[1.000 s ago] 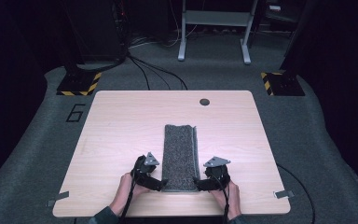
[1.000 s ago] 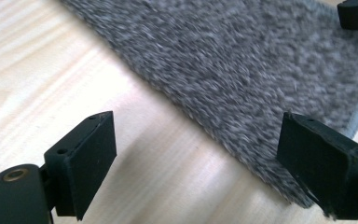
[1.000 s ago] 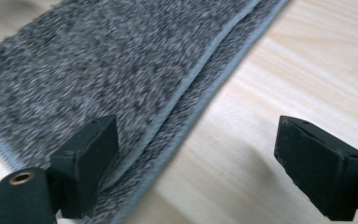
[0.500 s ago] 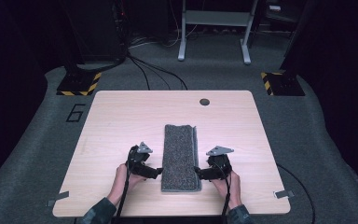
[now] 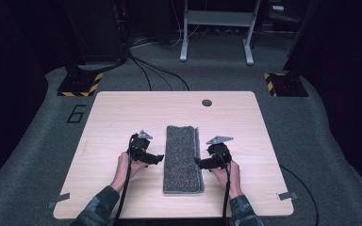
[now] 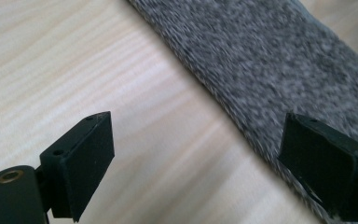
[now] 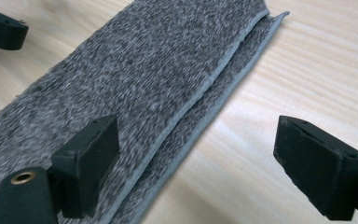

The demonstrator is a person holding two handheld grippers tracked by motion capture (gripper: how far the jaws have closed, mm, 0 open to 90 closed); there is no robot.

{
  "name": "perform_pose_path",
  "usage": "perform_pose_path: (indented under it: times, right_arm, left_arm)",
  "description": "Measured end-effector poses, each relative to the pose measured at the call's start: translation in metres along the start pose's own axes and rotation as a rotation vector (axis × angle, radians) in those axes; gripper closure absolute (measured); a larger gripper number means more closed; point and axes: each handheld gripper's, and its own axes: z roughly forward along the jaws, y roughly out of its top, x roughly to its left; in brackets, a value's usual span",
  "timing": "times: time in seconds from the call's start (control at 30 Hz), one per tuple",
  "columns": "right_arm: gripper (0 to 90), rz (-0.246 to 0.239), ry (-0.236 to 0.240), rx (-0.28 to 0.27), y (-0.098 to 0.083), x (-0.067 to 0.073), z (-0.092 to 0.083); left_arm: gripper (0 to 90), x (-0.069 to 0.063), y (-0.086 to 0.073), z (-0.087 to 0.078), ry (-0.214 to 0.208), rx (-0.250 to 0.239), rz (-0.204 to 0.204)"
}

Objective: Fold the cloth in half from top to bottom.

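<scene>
A folded grey towel with a nubbly, speckled pile and smooth hemmed edges lay as a long rectangle on the pale woodgrain table. The left gripper and right gripper flanked it, jaws apart, empty.

towel is speckled dark grey with a lighter grey hem, bench is pale wood grain, both tongs plain black

High view looks down; 2 close tool views share the grey mat.
</scene>
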Motion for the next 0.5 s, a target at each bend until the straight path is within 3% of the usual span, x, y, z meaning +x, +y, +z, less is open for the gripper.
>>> perform_pose_path:
  times: [0.5]
  right_arm:
    - [14.9,0.032,0.008,0.032,0.033,-0.019,0.024]
  left_arm:
    - [12.0,0.024,0.039,0.034,0.021,0.006,-0.053]
